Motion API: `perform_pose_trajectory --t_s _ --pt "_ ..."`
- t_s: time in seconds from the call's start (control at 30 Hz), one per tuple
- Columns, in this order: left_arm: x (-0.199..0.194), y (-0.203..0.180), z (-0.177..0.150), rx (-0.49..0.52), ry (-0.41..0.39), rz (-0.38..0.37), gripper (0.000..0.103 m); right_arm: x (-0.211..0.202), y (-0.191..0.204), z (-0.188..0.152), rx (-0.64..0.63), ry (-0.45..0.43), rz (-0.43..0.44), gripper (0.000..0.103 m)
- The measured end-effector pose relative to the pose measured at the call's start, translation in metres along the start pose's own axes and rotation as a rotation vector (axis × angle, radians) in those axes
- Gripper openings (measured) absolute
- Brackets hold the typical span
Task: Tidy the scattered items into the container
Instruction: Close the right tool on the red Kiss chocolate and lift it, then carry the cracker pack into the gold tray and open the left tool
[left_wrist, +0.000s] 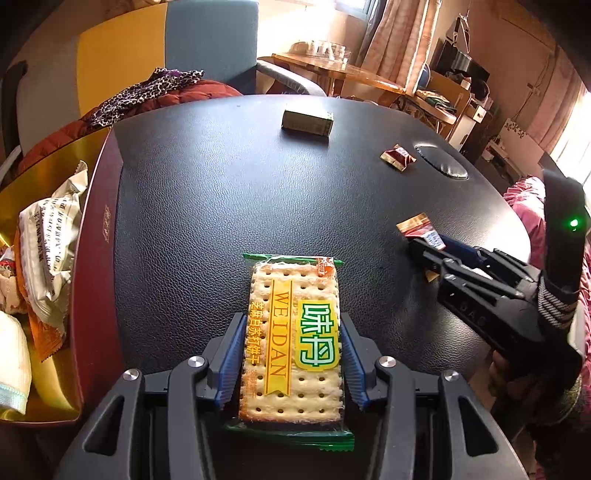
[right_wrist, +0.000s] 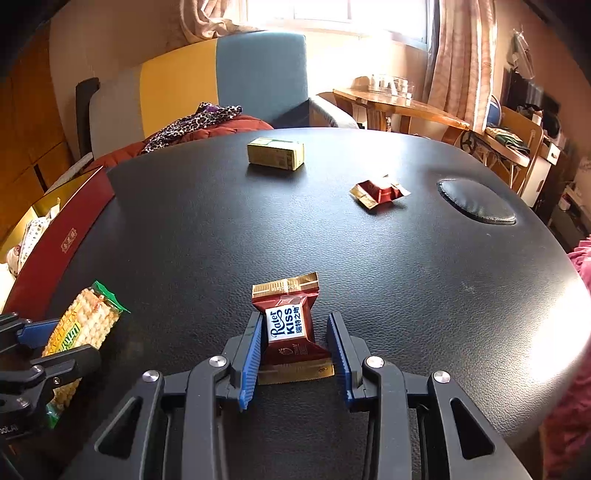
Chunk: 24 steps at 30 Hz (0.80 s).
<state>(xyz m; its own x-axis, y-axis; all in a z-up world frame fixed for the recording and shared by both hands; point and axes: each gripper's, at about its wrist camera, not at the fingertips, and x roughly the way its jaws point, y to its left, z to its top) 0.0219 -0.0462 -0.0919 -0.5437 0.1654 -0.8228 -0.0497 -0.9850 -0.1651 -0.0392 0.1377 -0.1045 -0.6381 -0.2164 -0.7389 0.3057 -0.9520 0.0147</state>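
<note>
The left gripper (left_wrist: 293, 343) holds a cracker pack (left_wrist: 293, 332) by its long sides, both blue pads pressed against the wrapper, over the near edge of the black table (left_wrist: 229, 206). The pack points away from the camera, its green end toward the table's middle.

The right gripper (right_wrist: 295, 347) sits over the near edge too, to the right of the left one. A red chocolate (right_wrist: 288, 328) lies between its jaws. The left pad touches the wrapper; the right pad stands a little apart from it in the wrist view, so a firm grip cannot be told. The jaws are fairly narrow.

A red box (left_wrist: 94, 236) with a gold inside stands at the table's left edge, already holding several wrapped snacks (left_wrist: 48, 254). Toward the far edge lies a small yellow carton (right_wrist: 276, 153). A second red candy (right_wrist: 380, 192) lies right of the middle, near a round black pad (right_wrist: 476, 201) set into the table.
</note>
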Motion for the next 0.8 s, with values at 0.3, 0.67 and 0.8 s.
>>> perform_pose_trajectory --t_s 0.3,0.67,0.8 --pt "-0.054 0.015 0.010 -0.045 -0.128 -0.012 0.049 0.002 0.021 0.000 -0.031 -0.003 0.031 0.035" --pt "-0.117 0.127 0.024 -0.264 -0.261 0.202 0.049 0.003 0.026 -0.001 -0.038 -0.003 0.027 0.036" --pt "-0.116 0.178 0.017 -0.334 -0.222 0.309 0.049 0.003 0.026 -0.001 -0.039 -0.001 0.025 0.036"
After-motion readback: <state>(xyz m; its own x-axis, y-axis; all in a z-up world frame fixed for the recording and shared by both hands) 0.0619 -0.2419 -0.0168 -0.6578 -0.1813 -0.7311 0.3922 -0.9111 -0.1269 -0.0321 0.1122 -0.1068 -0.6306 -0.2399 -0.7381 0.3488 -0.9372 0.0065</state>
